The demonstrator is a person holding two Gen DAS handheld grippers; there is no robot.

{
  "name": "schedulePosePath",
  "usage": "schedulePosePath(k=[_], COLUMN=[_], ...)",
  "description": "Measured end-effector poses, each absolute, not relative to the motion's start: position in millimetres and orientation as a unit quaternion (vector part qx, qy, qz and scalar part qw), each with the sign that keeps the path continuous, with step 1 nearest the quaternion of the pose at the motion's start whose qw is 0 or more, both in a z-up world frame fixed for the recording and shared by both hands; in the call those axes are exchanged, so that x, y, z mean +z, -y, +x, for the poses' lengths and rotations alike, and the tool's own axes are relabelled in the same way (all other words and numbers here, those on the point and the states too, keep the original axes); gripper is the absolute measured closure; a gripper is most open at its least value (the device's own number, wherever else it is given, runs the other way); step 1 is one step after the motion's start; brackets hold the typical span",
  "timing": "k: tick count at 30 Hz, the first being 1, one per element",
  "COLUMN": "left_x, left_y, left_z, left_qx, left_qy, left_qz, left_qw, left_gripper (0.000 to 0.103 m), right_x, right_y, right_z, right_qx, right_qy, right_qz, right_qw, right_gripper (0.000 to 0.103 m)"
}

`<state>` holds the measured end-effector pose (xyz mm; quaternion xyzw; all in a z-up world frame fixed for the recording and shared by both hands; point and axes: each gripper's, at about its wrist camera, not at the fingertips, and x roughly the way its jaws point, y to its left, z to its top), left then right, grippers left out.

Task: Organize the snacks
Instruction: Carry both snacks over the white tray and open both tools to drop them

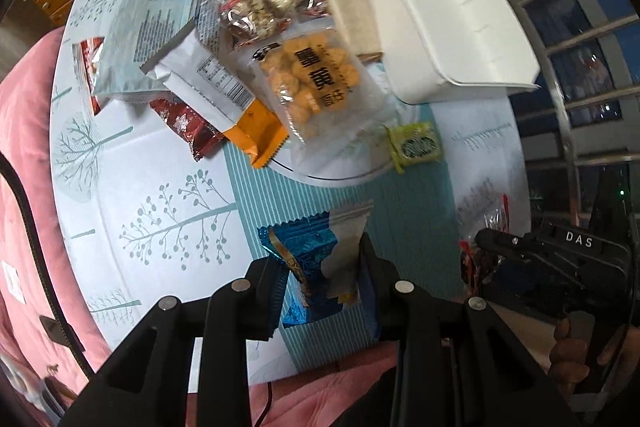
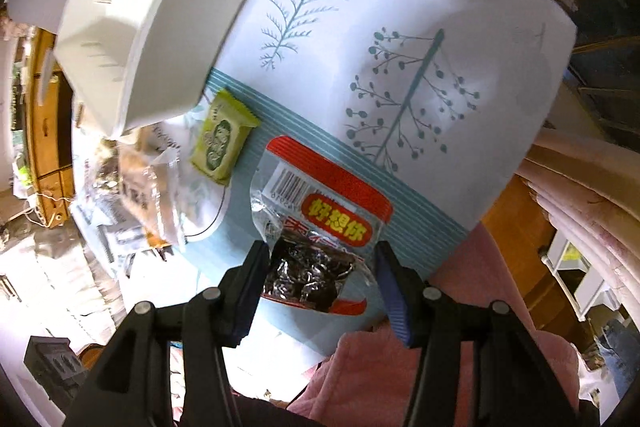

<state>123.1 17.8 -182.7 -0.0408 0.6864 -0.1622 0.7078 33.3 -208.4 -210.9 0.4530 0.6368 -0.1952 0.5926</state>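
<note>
My left gripper (image 1: 320,267) is shut on a blue foil snack packet (image 1: 308,267), held above the tablecloth. My right gripper (image 2: 322,263) is shut on a clear packet with a red label and dark dried fruit (image 2: 320,227), lifted off the table. That right gripper (image 1: 486,241) shows at the right edge of the left wrist view. A pile of snack packets (image 1: 224,59) lies ahead on a white plate (image 1: 340,179), topped by a clear bag of orange puffs (image 1: 308,87). A small green packet (image 1: 416,147) (image 2: 222,143) lies beside the plate.
A white plastic bin (image 1: 432,7) (image 2: 132,19) stands at the far side of the table, next to the pile. The tablecloth (image 1: 160,187) has tree prints and a teal striped band. A pink garment (image 1: 24,167) surrounds the table's near edge. Window bars (image 1: 568,27) lie beyond.
</note>
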Motion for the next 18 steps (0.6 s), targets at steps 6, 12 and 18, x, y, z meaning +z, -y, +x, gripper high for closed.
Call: schedulePosePath(k=[6, 12, 18], left_x=[-147.4, -115.9, -88.9], left_y=[-12.5, 2.2, 26.2], left_z=[116.8, 125.0, 143.3], left_qx=[-0.188, -0.213, -0.218], left_qy=[-0.674, -0.651, -0.633], left_qz=[-0.028, -0.03, -0.036], left_qw=[0.714, 0.728, 0.742], left_gripper=[0.072, 0.072, 0.072], right_x=[-183.3, -157.5, -137.9], right_y=[216.0, 225.7, 240.8], right_z=[24.1, 29.2, 55.2], right_qx=[-0.189, -0.174, -0.145], right_qy=[-0.604, -0.573, -0.554], right_qz=[0.455, 0.447, 0.429], right_qw=[0.627, 0.664, 0.699], right_gripper=[0.049, 0.049, 0.049])
